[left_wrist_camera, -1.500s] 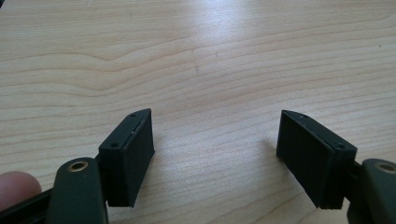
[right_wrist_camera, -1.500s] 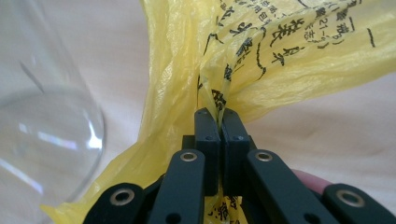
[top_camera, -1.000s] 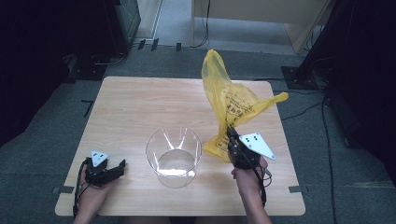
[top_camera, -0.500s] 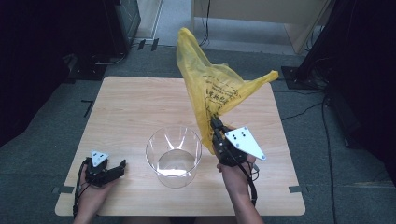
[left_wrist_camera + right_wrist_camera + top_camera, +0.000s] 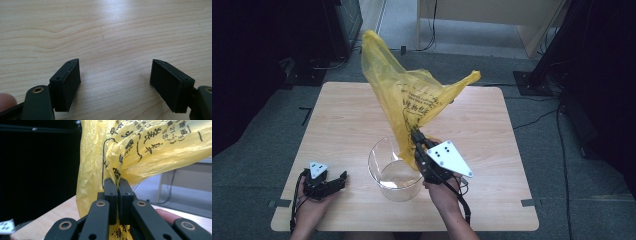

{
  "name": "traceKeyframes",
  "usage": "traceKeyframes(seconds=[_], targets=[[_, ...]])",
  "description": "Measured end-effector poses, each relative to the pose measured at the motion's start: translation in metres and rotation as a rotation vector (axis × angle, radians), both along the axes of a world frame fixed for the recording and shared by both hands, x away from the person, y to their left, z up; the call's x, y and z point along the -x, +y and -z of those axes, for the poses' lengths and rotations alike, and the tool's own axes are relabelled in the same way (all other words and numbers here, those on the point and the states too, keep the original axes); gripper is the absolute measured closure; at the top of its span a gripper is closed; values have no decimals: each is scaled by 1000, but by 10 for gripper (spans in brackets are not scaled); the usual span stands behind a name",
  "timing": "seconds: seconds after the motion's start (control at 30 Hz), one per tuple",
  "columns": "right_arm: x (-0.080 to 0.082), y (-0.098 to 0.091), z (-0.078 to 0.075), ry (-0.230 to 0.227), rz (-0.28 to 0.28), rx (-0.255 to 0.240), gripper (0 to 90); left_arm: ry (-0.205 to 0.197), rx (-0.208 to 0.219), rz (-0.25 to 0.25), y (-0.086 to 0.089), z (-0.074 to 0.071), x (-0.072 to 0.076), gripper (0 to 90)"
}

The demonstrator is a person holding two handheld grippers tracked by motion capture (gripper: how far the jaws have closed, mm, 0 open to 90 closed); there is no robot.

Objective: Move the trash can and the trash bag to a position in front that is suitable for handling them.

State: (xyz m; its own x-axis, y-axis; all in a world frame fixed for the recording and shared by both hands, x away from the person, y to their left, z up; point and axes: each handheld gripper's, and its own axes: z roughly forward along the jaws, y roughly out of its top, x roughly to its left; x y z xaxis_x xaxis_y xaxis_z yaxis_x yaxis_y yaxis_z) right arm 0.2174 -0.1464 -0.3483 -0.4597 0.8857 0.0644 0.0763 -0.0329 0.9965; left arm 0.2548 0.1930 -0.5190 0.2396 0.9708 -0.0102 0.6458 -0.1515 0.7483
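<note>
A: Where is the yellow plastic bag (image 5: 407, 95)?

B: Up in the air over the middle of the tabletop (image 5: 342, 115), pinched at its lower part by the right claw (image 5: 415, 136), whose jaws are clenched on the film. The bag's bottom hangs just at the rim of the clear bowl (image 5: 394, 172).

A: And the other side?

B: The left claw (image 5: 343, 176) lies near the front-left edge, jaws released with bare wood between them.

A: Room to move?

B: Plenty: the far half and the right side lie bare. Count: one bag, one bowl, two claws.
</note>
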Motion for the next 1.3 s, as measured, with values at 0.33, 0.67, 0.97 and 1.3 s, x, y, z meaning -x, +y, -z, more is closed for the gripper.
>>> traceKeyframes(seconds=[0.33,0.67,0.97,1.3], targets=[[-1,26,22,92,-135,68,884,-13,44,6,3,-1,1,246],[0,26,35,121,-157,74,884,-158,303,50,2,-37,13,265],[1,26,37,120,-148,90,884,-283,332,76,-20,-75,27,264],[4,27,38,115,-153,94,884,-356,398,171,-45,-113,29,263]])
